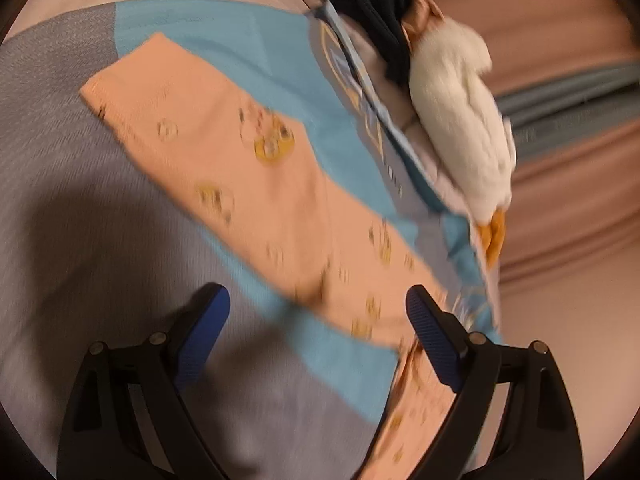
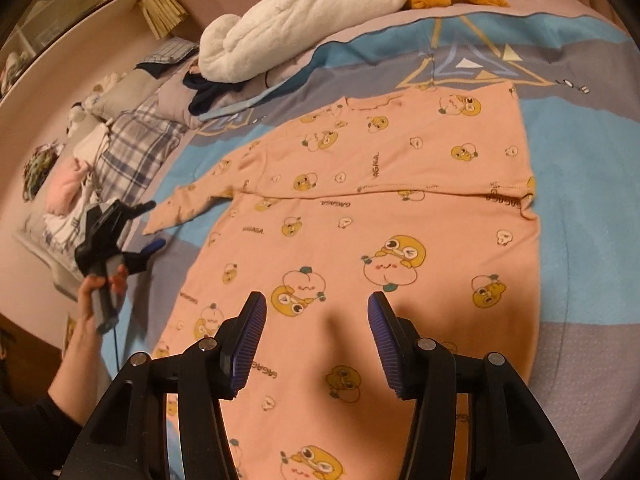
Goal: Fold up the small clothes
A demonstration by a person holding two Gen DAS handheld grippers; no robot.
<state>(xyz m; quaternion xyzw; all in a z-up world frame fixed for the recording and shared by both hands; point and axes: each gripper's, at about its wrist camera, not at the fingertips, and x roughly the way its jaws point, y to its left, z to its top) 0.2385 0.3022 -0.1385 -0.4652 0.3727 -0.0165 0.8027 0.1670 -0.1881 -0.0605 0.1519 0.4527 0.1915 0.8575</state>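
Lying flat on the bedspread, the shirt has its far part folded over the middle, one sleeve stretched out left, probably for the next fold. Both grippers hold nothing: the right gripper hovers above the near hem, jaws apart; the left gripper, jaws wide, is over the sleeve. A plush toy lies beyond.
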